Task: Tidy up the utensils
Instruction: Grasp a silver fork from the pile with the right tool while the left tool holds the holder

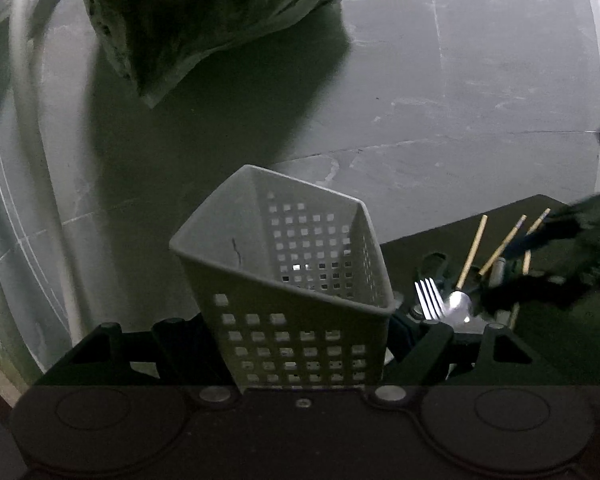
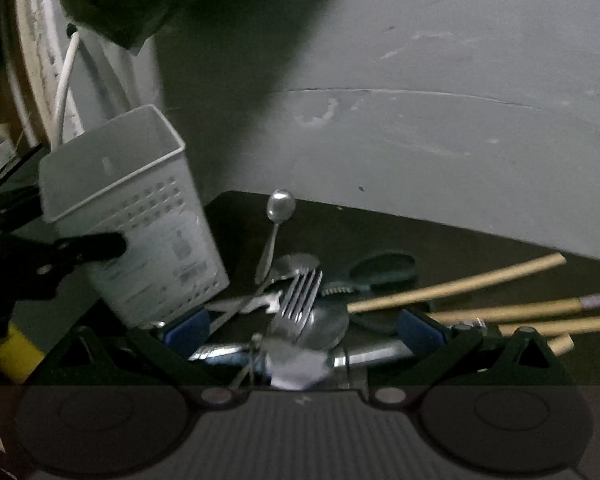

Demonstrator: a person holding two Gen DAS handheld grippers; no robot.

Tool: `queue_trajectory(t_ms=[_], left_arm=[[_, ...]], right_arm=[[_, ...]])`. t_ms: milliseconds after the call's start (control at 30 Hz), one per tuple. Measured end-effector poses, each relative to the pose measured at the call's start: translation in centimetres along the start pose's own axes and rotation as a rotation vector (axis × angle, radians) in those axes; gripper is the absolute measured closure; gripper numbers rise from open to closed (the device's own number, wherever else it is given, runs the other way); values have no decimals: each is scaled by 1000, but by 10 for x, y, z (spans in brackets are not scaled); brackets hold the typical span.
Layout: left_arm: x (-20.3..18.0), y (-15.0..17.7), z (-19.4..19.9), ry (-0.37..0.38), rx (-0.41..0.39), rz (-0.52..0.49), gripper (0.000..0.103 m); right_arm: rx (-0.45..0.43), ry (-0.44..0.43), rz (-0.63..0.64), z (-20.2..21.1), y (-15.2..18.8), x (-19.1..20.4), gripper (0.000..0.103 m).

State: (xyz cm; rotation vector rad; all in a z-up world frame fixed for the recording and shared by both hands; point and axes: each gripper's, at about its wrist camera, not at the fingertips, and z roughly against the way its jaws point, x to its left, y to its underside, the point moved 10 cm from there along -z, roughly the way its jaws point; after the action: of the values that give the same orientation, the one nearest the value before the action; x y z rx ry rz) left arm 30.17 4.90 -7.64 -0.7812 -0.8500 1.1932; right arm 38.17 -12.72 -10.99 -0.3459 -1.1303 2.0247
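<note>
**Caddy gripped, right gripper over the utensil pile**

Through the left wrist camera, my left gripper [image 1: 300, 344] had its jaws closed on the white perforated caddy [image 1: 284, 264], which filled the space between the fingers and stood tilted, its open mouth facing up and away. It looked empty as far as I could see inside. Beyond it to the right, on a dark mat [image 1: 548, 332], lay a fork [image 1: 429, 298], a spoon [image 1: 459, 305] and wooden chopsticks [image 1: 473, 250].

Through the right wrist camera, my right gripper [image 2: 300, 328] stood wide, its blue pads on either side of the pile and nothing clamped. The fork and spoon lay crossed in a heap between the fingers, a second spoon [image 2: 278, 210] stood further off, and the chopsticks fanned out to the right. The caddy stood at the left, just beside the heap, with a left finger against its wall.

I judged sorting had barely begun: the holder was steadied, and the next move called for closing on a single utensil, likely the fork, without dragging the spoon beneath.
</note>
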Motion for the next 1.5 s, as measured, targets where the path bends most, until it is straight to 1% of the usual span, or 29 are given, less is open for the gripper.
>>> queue_trajectory(t_ms=[167,267,367,433,567,667,700,733,800,967,1067,1233,1400,1500], left_arm=[[-5,2,14,23,6,32,25],[-5,5,19,20,13,51,25],[-8,7,22,5,20,60,25],[-9,8,24,-7,25,68,25],[-10,11,28,-22,24,82,25],[-11,12,29,-31,24,85,25],[-11,12,29,-34,24,85,25],[-12,12,30,-37,24,86,25],[-13,11,30,-43,26,87,25],[-14,11,30,-49,29,90,25],[-14,11,30,-47,30,87,25],[-13,11,30,-44,29,87,25],[-12,11,30,-38,30,85,25],[-12,11,29,-32,27,82,25]], right_arm=[[26,-69,48,-33,-12,-9,19],[34,-102,71,-45,-15,-8,27],[59,-137,104,-57,-15,-7,43],[78,-162,129,-62,-13,-3,49],[105,-225,175,-68,-9,2,54],[116,-272,163,-69,-7,2,55],[116,-277,162,-70,-8,1,58],[113,-277,162,-70,-8,-1,63],[108,-279,150,-71,-10,-6,70],[80,-299,124,-71,-12,-11,78],[58,-295,94,-70,-15,-12,88],[35,-279,27,-67,-20,-14,95],[-4,-245,-32,-61,-26,-15,98],[-48,-207,-39,-53,-35,-14,99]])
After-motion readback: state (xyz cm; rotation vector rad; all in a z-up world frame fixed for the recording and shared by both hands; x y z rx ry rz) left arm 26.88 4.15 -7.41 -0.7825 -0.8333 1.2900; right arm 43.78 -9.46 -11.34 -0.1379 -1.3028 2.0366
